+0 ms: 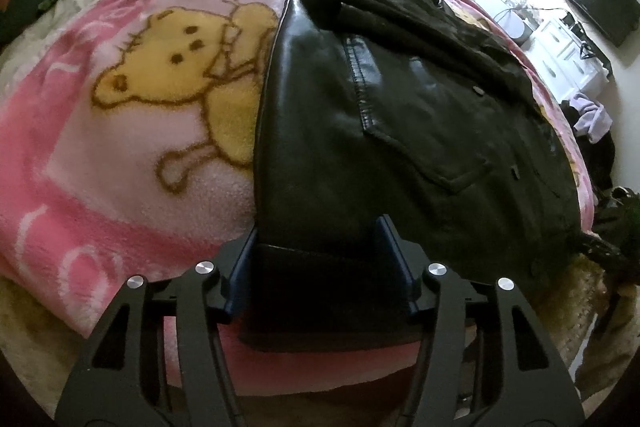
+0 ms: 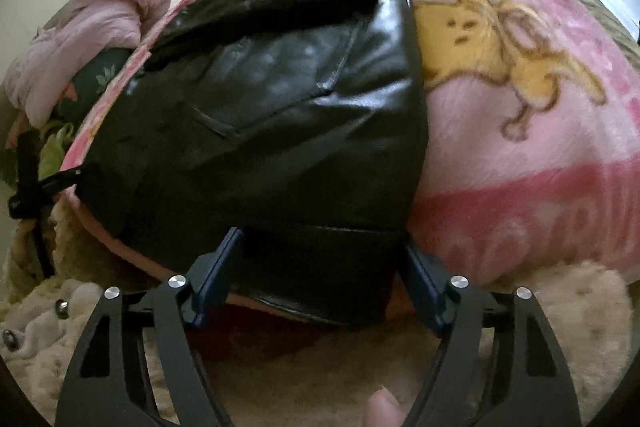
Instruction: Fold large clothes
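Plainly, line by line:

Garment: a black leather jacket [image 1: 400, 131] lies spread on the pink bear blanket [image 1: 120, 115] on the bed, collar end far from the claws and hem hanging over the near edge of the blanket.

Weight and feel: by my judgement heavy for clothing, thick and fairly stiff, with a smooth shiny face that could slide between the pads; it should hold a crease poorly and want to spring open.

Where to hold: the doubled hem band at the two near corners looks best, since the seam gives the pads something firm to bite.

Left claw [image 1: 320, 267]: its blue pads stand apart on either side of the hem corner that lies next to the bear on the blanket; the leather fills the gap between them, but whether the pads already press on it I cannot tell.

Right claw [image 2: 320, 275]: jaws apart, straddling the other hem corner of the jacket [image 2: 288, 115]; one pad shows a gap beside the leather, so it is not clamped yet.

Pink quilt [image 2: 100, 27]: bunched beyond the jacket's far side, clear of the fold.

Risk: a shallow bite on slick leather may slip once the weight lifts.
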The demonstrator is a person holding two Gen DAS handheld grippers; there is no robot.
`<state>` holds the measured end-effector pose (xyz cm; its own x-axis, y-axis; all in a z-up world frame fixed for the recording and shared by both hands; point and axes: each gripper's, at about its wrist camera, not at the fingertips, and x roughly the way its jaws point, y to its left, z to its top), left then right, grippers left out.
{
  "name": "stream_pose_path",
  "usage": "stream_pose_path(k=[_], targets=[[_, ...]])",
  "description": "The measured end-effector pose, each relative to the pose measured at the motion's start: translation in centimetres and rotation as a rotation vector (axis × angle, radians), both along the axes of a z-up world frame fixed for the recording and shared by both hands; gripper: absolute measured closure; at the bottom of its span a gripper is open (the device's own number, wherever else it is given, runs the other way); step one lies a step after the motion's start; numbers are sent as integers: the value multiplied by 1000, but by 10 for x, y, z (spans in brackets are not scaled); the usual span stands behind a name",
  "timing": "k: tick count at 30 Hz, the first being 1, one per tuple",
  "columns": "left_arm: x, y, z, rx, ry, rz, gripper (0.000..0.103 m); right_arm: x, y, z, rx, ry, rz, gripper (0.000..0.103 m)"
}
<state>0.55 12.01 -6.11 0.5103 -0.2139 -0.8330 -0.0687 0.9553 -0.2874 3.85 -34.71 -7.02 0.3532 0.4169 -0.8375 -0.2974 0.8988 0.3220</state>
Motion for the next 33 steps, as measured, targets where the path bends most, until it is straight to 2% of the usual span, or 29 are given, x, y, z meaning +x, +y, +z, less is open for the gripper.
stream_pose_path(k=[1, 2, 3, 5, 6, 10, 13, 19, 27, 33], targets=[[-1, -1, -1, 3, -3, 3, 54, -1, 0, 0, 5, -8, -3, 44], [0, -1, -1, 6, -5, 3, 54, -4, 0, 4, 20, -28, 5, 55], [0, -1, -1, 6, -6, 5, 54, -5, -1, 8, 37, -43, 8, 71], [1, -1, -1, 7, -11, 12, 60, -6, -5, 17, 112, -60, 12, 85], [1, -2, 1, 12, -17, 12, 66, -6, -6, 22, 135, -70, 8, 88], [-1, 4, 12, -45, -55, 14, 90, -7, -9, 44, 193, -149, 10, 91], [-1, 10, 26, -95, -89, 13, 96, -4, -11, 63, 231, -196, 10, 91], [5, 7, 68, -96, -191, 10, 97, 13, -12, 95, 305, -268, 3, 92], [34, 5, 108, -85, -275, 5, 97, 42, -25, 122, 388, -332, -60, 93], [67, 3, 132, -82, -323, -21, 97, 63, -25, 135, 397, -362, -102, 93]])
